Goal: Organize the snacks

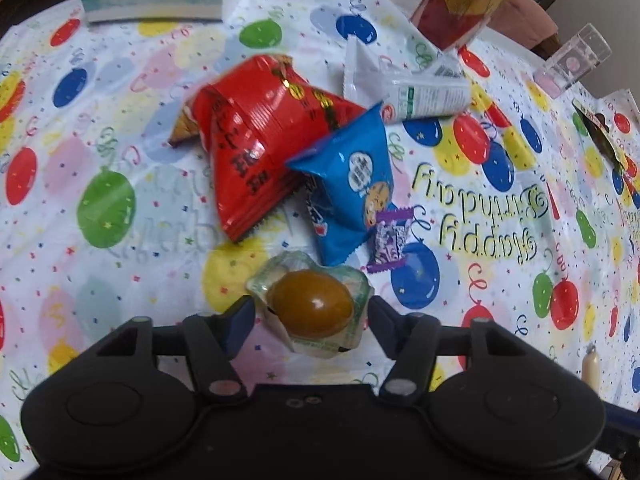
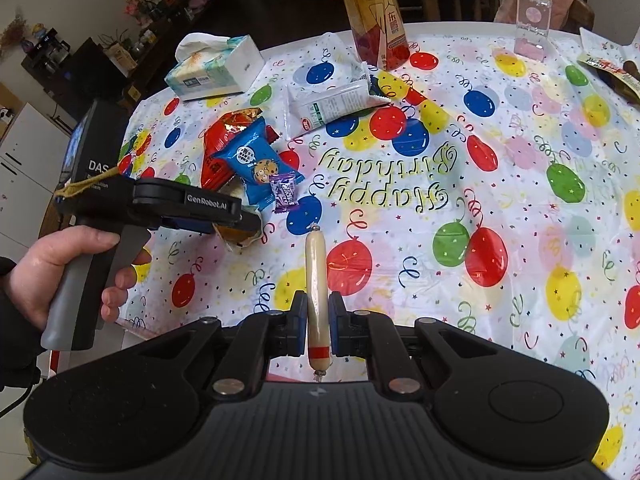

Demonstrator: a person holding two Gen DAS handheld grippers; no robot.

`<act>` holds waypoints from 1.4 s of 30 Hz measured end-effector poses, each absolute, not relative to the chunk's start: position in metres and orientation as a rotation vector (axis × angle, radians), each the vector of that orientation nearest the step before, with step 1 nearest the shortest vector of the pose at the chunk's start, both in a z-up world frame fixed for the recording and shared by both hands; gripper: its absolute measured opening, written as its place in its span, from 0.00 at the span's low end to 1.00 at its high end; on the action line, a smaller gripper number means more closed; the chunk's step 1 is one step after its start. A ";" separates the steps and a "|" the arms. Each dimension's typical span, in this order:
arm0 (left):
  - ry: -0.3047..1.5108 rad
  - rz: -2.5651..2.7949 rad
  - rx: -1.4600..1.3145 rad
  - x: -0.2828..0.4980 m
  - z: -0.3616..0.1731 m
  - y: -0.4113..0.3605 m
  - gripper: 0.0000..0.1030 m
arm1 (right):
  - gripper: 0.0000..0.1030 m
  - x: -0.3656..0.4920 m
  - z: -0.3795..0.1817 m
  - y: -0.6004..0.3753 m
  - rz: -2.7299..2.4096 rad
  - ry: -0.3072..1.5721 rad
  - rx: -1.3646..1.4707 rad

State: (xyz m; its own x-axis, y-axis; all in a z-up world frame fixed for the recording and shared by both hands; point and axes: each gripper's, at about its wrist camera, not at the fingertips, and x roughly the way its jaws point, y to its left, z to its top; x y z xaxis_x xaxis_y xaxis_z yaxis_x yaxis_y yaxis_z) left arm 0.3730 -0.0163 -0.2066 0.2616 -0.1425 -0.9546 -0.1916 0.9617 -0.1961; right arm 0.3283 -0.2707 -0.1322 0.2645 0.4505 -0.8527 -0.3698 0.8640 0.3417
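One sausage stick (image 2: 316,292) pinched upright-lengthwise in right gripper (image 2: 318,320), above balloon tablecloth (image 2: 500,200). Left gripper (image 1: 310,316) spread around one packaged braised egg (image 1: 312,308), beside pile: one red bag (image 1: 256,140), one blue cookie pack (image 1: 352,184), one purple candy (image 1: 390,238), one white packet (image 1: 416,92).

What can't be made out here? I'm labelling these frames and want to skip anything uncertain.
- Left gripper grip on the egg pack: pad contact unclear, left wrist view.
- Egg pack: mostly hidden by the left gripper, right wrist view.
- Dark packet: cut off at the edge.
- Red bag print: blurred.
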 end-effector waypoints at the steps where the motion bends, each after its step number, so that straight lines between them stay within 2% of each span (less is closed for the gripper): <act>1: 1.306 0.037 -0.285 0.372 -0.207 -0.018 0.55 | 0.11 0.330 -0.133 -0.271 0.559 1.181 0.079; 3: 1.296 0.039 -0.256 0.372 -0.206 -0.021 0.49 | 0.11 0.333 -0.136 -0.271 0.564 1.185 0.080; 19: 1.246 0.006 -0.314 0.363 -0.194 -0.008 0.46 | 0.11 0.329 -0.137 -0.267 0.590 1.196 0.074; 42: 1.064 -0.192 -0.306 0.253 -0.085 0.017 0.46 | 0.11 0.246 -0.079 -0.225 0.558 1.106 0.075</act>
State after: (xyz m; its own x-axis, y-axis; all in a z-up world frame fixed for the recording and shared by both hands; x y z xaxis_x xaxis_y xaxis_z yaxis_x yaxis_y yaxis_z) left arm 0.2530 0.0166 -0.0854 0.4746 -0.3004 -0.8274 0.0076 0.9413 -0.3374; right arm 0.2455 -0.2255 -0.0790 0.3262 0.4617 -0.8249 -0.3889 0.8609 0.3281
